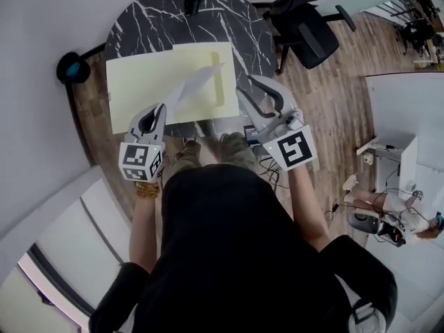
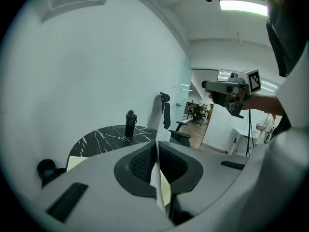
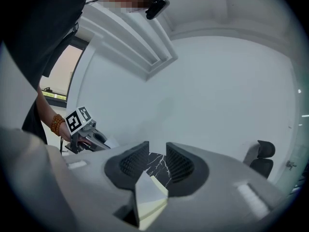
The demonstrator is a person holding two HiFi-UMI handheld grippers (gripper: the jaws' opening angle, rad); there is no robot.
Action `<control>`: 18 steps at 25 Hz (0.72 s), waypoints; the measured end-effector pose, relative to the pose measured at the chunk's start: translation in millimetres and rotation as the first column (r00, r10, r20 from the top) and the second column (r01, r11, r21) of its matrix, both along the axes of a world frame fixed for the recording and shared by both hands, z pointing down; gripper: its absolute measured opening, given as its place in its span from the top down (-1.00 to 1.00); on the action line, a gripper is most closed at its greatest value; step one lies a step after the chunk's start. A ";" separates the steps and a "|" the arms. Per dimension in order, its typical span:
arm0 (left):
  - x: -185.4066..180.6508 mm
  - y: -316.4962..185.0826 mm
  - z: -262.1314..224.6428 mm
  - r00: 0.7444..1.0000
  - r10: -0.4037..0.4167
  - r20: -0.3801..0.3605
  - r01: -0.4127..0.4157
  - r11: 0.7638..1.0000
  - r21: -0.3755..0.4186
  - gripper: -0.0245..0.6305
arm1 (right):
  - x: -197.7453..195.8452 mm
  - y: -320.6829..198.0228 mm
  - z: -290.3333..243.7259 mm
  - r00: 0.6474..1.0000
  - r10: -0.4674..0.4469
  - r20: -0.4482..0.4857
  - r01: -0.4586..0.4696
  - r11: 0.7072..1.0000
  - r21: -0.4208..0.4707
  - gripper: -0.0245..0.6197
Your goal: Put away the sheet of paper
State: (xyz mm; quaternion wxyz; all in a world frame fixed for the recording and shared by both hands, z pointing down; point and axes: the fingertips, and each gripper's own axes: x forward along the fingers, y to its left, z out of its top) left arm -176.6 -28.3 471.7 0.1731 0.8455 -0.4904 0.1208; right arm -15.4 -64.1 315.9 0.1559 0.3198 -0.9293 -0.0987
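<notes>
1. Done so far: the sheet of paper is off the surface; the left tongs are pressed together on its near corner; in the left gripper view the white edge runs straight through the closed jaws.
2. Where the sheet is: it slants up in the air above the pale yellow folder, from the folder's near edge toward its right part; the far tip hangs over the folder's smaller upper layer; whether that tip touches the folder I cannot tell.
3. The folder lies flat on the surface; its left corners reach past the round rim; I judge it to be the place for the sheet, since nothing else close to the folder could take paper.
4. The right tongs are spread, just beside the folder's right edge; in the right gripper view a pale corner, white above and yellow below, stands low in the gap; the pads do not press on it, so nothing is pinched there.
5. Left to do, as I judge: lift or open the folder's upper layer, probably with the right tongs; slide the sheet under it; let the sheet go.
6. The sheet is not yet inside anything; so the task looks about half done; the picking up is finished, the putting away is not begun.
</notes>
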 end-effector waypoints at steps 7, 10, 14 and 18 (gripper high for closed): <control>15.1 -23.2 7.8 0.987 0.135 -0.084 -0.141 0.988 -0.068 0.89 | 48.5 -36.9 3.8 0.994 0.106 0.016 -0.106 0.994 0.004 0.59; 12.7 -30.9 19.7 0.988 0.117 -0.104 -0.129 0.985 -0.114 0.89 | 71.4 -48.6 0.6 0.991 0.127 0.049 -0.127 0.992 0.008 0.59; 9.1 -44.0 41.7 0.981 0.091 -0.174 -0.121 0.979 -0.167 0.89 | 85.3 -54.1 3.8 0.988 0.149 0.043 -0.149 0.989 0.008 0.59; -4.2 -51.4 66.8 0.969 0.036 -0.244 -0.084 0.979 -0.186 0.89 | 81.4 -52.9 11.8 0.986 0.163 0.025 -0.163 0.987 0.005 0.59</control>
